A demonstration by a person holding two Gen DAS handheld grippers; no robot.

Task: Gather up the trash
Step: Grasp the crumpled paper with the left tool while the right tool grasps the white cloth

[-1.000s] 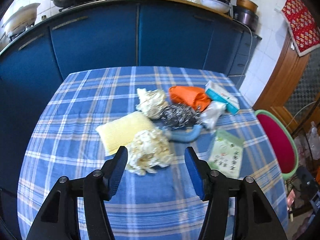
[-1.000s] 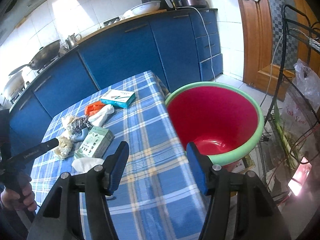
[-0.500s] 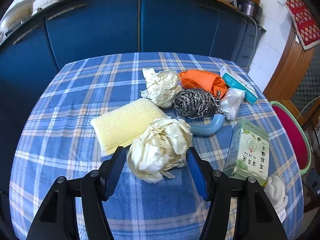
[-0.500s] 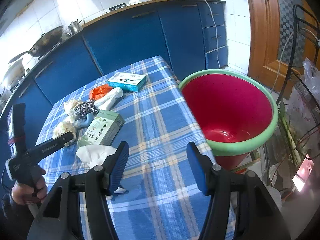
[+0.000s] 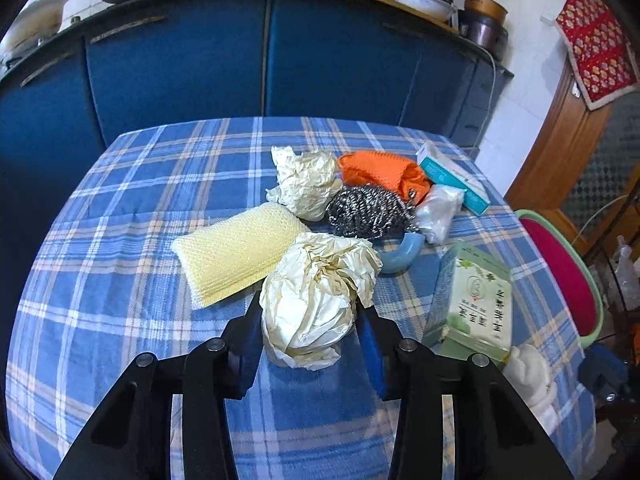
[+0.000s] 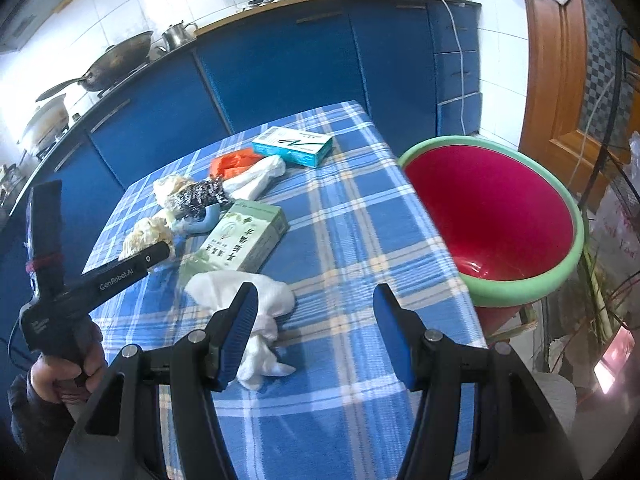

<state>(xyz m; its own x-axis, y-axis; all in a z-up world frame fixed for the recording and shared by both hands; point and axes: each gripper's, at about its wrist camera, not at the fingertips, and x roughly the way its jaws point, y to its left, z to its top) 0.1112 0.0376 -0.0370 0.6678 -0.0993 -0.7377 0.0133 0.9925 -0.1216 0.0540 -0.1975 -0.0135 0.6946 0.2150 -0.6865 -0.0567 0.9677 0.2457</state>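
While closing: the left gripper jaws are squeezing the crumpled paper ball, lying mid-tabletop.
Right gripper: its jaws are standing released, holding nothing, over the white tissue.
Next: lifting, probably carrying to the red basin beyond the tabletop's edge.

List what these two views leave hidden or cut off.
- Left wrist view: the red basin is cut by the right edge.
- Left wrist view: crumpled paper ball hides the left gripper pads.
- Right wrist view: white tissue partly behind the right gripper finger.
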